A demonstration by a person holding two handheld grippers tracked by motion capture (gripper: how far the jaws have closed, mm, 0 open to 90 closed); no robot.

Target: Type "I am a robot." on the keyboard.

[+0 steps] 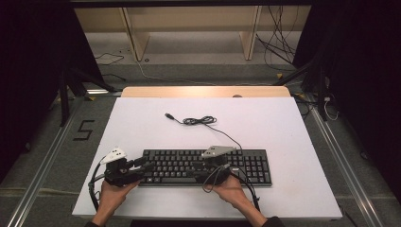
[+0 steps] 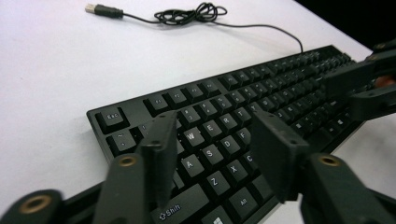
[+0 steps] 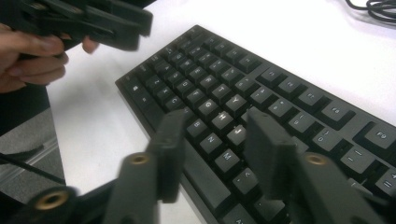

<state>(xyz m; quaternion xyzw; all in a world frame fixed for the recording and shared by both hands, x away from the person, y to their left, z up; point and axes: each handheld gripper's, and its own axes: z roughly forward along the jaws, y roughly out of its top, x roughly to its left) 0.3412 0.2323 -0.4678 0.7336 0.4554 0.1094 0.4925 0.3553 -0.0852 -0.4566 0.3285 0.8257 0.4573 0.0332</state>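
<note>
Keyboard: black, full-size, lying flat on the near half of the table, long side parallel to the near edge; number pad at the right end.
Keyboard, close views: key legends readable in the left gripper view; the middle rows and function keys show in the right gripper view.
Keyboard cable: black, runs from the back edge of the keyboard up the table to a loose tangle, then on to a free USB plug lying on the bare surface.
Left gripper: over the keyboard's left end, aimed rightwards along the keys; jaws part open, nothing between them, keys seen through the gap.
Right gripper: over the keyboard's middle, aimed leftwards; jaws part open, grasping nothing.
Hands: left hand and right hand come in from the near edge, each holding a gripper body.
Gap between grippers: the two tips face each other over the keys, apart.
Open room: wide bare surface behind the keyboard up to the cable, a bare strip at each end, a narrow strip between keyboard and near edge.
Table: white top, plain; a light wooden strip along the far edge.
Room: grey floor beyond, wooden frame legs, loose cables at far right, dark curtains at both sides, a "5" marked on the floor at left.
</note>
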